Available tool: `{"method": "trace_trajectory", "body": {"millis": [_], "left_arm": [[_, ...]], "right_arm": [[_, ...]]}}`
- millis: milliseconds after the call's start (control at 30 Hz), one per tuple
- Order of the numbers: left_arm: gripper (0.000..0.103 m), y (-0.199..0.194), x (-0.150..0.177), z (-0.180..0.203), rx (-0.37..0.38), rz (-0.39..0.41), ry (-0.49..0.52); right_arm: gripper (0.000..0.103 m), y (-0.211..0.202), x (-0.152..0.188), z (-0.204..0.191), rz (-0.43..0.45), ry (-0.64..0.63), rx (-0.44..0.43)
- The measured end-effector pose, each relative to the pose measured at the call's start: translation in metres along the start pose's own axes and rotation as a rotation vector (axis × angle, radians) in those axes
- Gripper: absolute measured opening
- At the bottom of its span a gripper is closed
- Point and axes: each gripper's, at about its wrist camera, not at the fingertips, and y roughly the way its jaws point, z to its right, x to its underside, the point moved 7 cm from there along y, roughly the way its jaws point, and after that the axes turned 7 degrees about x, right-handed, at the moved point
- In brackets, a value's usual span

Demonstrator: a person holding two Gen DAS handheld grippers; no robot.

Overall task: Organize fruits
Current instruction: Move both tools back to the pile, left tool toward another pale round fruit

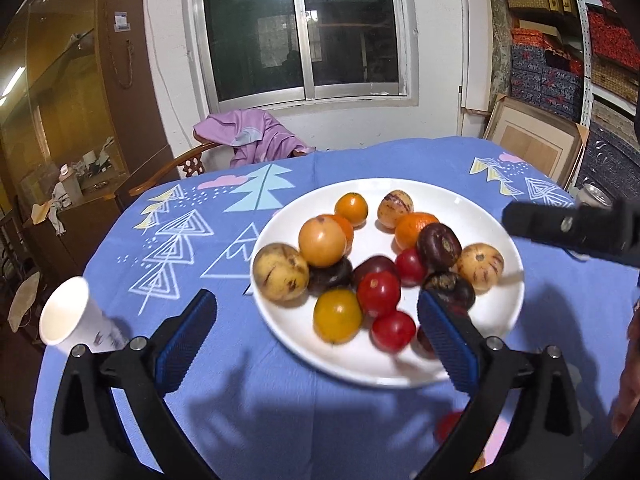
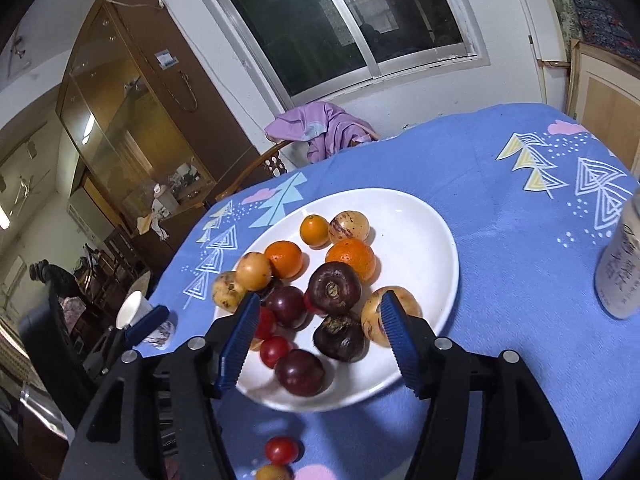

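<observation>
A white plate [image 1: 472,208] on the blue tablecloth holds several fruits: oranges [image 1: 351,209], yellow-brown melons [image 1: 281,272], dark purple fruits [image 1: 439,247] and red tomatoes [image 1: 378,294]. My left gripper [image 1: 316,336] is open and empty, hovering over the plate's near edge. The plate also shows in the right wrist view [image 2: 416,236]. My right gripper [image 2: 320,344] is open and empty above the purple fruits [image 2: 334,288] at the plate's near side. A red tomato [image 2: 282,450] and a yellow fruit [image 2: 273,473] lie on the cloth in front of the plate.
A white paper cup [image 1: 70,316] stands at the table's left edge. A drink can [image 2: 620,264] stands to the right of the plate. A wooden chair with a purple cloth [image 1: 252,136] is behind the table. A glass cabinet [image 1: 60,92] stands at the left.
</observation>
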Motion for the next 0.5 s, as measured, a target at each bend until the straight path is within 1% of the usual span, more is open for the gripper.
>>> {"method": "trace_trajectory", "body": {"millis": [100,167,233,267,300,333,433,500], "left_arm": [[0.099,-0.027,0.016,0.001,0.011,0.005,-0.004],[0.099,-0.046,0.032,0.004,0.032,0.005,-0.008],[0.099,-0.066,0.051,0.009,0.056,-0.003,-0.011],[0.099,-0.075,0.061,0.013,0.07,-0.008,-0.01],[0.099,-0.086,0.074,0.019,0.09,-0.016,0.0],[0.099,-0.094,0.083,0.025,0.102,-0.019,0.011],[0.099,-0.12,0.11,0.044,0.113,0.001,0.08],[0.099,-0.131,0.121,0.057,0.106,0.012,0.13]], "right_arm": [[0.069,-0.031,0.009,-0.007,0.015,-0.004,-0.025],[0.069,-0.05,0.02,-0.012,0.024,-0.022,-0.032],[0.07,-0.071,0.037,-0.012,0.032,-0.043,-0.042],[0.073,-0.079,0.045,-0.01,0.04,-0.042,-0.044],[0.082,-0.087,0.054,-0.006,0.047,-0.037,-0.039],[0.085,-0.094,0.065,0.0,0.056,-0.027,-0.031],[0.087,-0.101,0.086,0.016,0.038,-0.001,-0.018],[0.087,-0.101,0.092,0.026,0.019,0.034,-0.02]]}}
